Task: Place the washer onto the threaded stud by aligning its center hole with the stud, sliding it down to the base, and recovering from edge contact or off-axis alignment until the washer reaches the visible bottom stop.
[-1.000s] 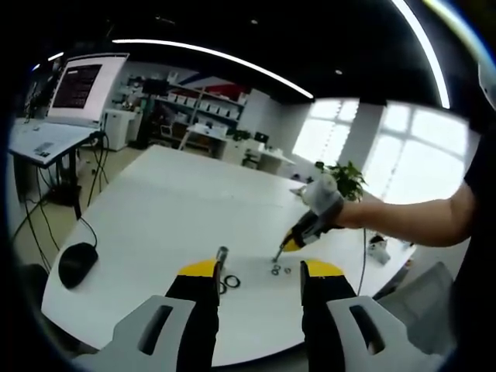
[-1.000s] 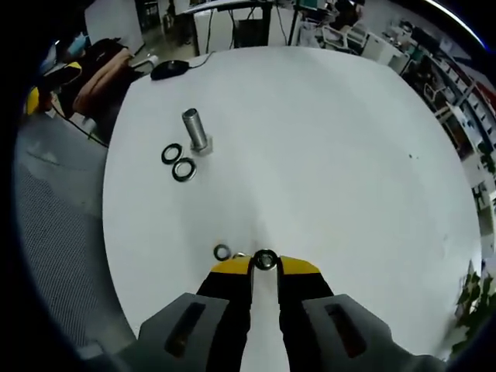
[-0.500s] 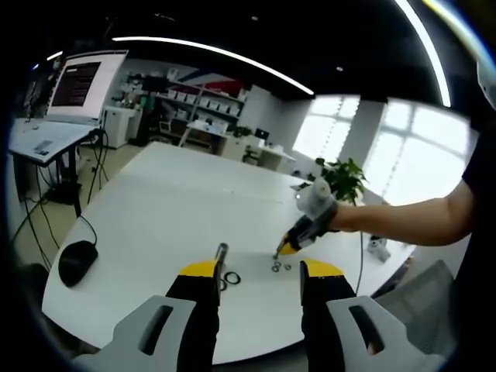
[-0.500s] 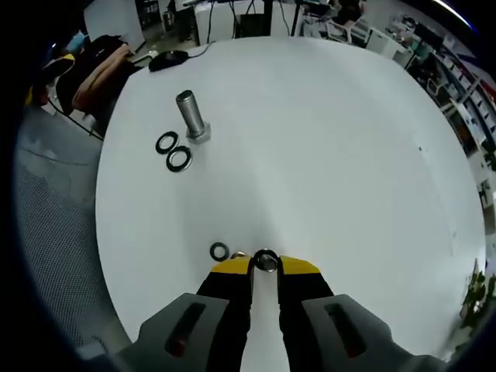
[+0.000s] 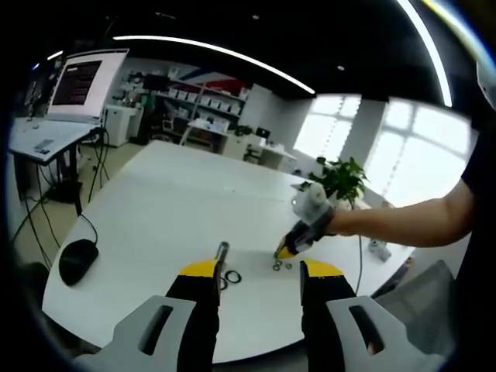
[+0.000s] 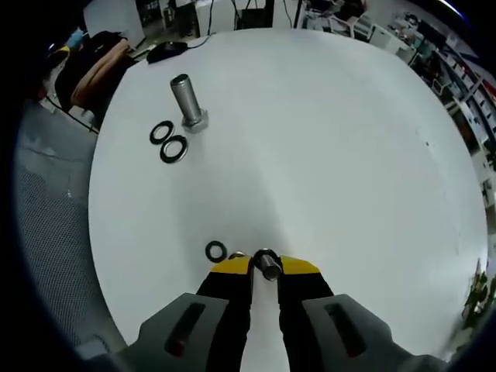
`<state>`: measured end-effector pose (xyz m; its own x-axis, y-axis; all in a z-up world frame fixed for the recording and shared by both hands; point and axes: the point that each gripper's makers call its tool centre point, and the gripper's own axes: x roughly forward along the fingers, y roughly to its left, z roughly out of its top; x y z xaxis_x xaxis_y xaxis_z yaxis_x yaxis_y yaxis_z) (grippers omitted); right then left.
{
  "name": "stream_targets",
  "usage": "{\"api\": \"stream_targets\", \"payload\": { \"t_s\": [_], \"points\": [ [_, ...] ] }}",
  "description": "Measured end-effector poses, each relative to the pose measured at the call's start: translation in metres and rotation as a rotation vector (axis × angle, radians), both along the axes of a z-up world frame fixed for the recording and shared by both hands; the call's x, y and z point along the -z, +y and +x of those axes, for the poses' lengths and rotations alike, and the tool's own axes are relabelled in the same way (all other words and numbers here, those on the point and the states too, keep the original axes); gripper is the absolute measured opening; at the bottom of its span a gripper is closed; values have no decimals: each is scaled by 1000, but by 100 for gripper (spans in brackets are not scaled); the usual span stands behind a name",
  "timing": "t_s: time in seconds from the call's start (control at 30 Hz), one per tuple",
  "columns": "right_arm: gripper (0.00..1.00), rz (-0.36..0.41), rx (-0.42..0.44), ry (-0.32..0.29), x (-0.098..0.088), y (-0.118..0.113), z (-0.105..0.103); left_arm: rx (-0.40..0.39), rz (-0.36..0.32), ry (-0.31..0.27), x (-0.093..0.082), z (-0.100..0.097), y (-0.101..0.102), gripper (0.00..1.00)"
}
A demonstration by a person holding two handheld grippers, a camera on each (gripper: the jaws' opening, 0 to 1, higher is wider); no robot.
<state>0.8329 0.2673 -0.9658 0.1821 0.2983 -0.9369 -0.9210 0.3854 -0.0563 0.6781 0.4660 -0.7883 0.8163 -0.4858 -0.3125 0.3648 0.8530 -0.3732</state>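
Right claw (image 6: 264,266) is pinching the washer (image 6: 266,262) by its rim: thin, rigid, slick. Left claw (image 5: 256,271) is hanging released, holding nothing.

Left gripper (image 5: 257,271): two black jaws with yellow caps at the tips, each rising from a light grey moulded shell. Each shell has an elongated dark slot (roughly 7 and 5 o'clock in the left gripper view).

Right gripper (image 6: 264,266): same build, black jaws, yellow tip caps, grey shells with a dark slot each at 7 and 5 o'clock of the right gripper view. In the left gripper view it comes in from 3 o'clock: black jaws, yellow tip, pale grey-white rounded body at the top.

Person: bare forearm (image 5: 403,221) entering from 3 o'clock, dark short sleeve (image 5: 479,174) at the edge (black or near-black, hard to tell).
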Motion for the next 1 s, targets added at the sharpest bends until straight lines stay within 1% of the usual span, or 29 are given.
{"api": "stream_targets", "payload": {
  "t_s": [0.07,0.1,0.13,0.17,0.2,0.23,0.6,1.0],
  "points": [
    [14,5,6,19,1,0,-1,0,1,1,0,0,0,39],
    [14,-11,11,49,3,-3,-4,1,2,1,0,0,0,39],
    [15,-11,9,47,3,-3,-4,1,2,1,0,0,0,39],
    [18,-5,7,47,4,-3,-4,1,2,1,0,0,0,39],
    [23,-1,11,48,4,-3,-5,2,2,1,0,0,-1,39],
    [25,0,16,45,4,-5,-6,2,2,1,0,0,-1,39],
    [25,7,33,53,0,-23,-19,4,2,-2,-1,0,-1,38],
    [25,35,51,60,0,-24,-30,4,0,-6,-2,0,-2,38]
  ]
}}
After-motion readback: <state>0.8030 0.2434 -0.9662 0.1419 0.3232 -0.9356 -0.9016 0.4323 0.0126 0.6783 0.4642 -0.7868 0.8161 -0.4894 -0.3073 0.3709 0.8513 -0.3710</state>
